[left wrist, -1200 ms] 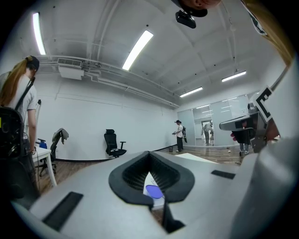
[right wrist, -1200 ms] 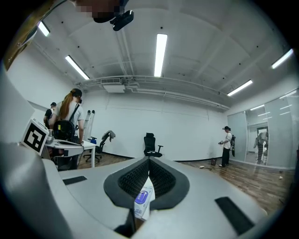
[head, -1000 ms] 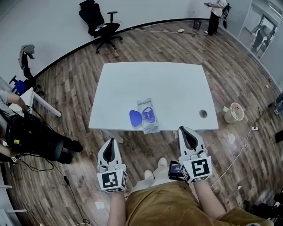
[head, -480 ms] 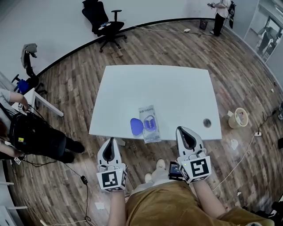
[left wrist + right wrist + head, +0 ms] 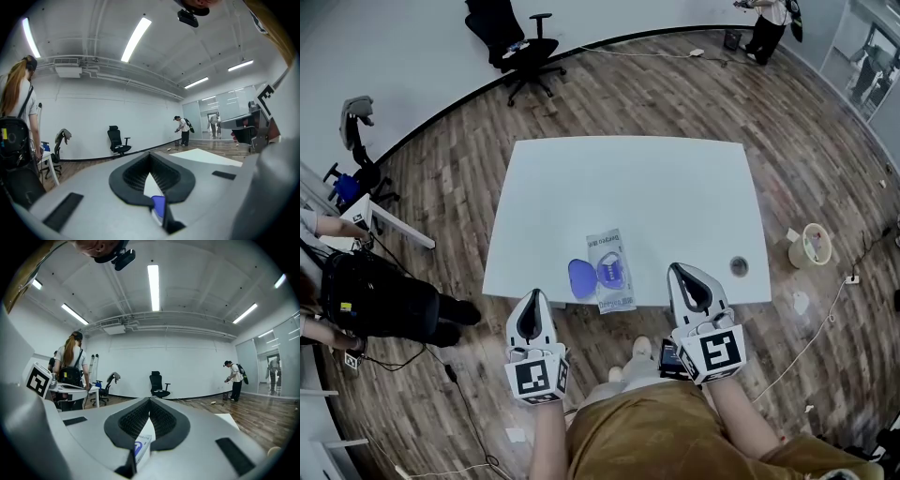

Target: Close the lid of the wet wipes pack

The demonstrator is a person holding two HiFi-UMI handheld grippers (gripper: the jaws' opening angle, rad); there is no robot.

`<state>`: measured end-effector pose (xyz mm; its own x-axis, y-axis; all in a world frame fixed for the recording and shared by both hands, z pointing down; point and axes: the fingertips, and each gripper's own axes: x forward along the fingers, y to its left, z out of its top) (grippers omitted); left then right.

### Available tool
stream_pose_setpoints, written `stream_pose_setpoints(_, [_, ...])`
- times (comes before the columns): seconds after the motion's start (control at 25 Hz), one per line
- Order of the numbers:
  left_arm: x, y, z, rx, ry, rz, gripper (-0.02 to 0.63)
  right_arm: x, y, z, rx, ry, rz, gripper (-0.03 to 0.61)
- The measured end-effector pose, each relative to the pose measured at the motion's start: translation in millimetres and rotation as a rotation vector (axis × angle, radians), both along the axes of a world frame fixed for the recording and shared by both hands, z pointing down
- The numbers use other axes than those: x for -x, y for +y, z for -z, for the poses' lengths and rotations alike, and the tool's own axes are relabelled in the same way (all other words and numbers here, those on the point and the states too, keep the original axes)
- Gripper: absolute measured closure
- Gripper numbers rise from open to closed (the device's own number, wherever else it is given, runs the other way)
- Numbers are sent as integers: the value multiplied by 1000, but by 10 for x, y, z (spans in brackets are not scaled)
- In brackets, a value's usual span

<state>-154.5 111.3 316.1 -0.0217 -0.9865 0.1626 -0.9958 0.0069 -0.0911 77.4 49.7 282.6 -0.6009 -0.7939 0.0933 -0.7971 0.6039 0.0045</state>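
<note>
Hovering just short of the table's near edge, the left gripper (image 5: 532, 298) and the right gripper (image 5: 681, 272) both point forward. Each has its jaws pressed together at the tips and pinches nothing.

The wet wipes pack (image 5: 612, 272) lies ahead, between the two grippers, on the white table (image 5: 656, 192) close to its near edge. Its long axis runs away from the person with a slight tilt.

The blue lid (image 5: 580, 277) is flipped open and lies flat to the pack's left, so it must swing rightward over the opening. The left gripper looks nearer to that flap and better placed to push it.

Beyond the table, an office chair (image 5: 521, 49) stands by the far wall.
</note>
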Motion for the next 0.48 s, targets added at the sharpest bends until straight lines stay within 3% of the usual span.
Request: stream_pose_setpoints(0.48, [-103, -238, -85, 50, -7, 7, 618, -102, -284, -218, 69, 17, 21, 572])
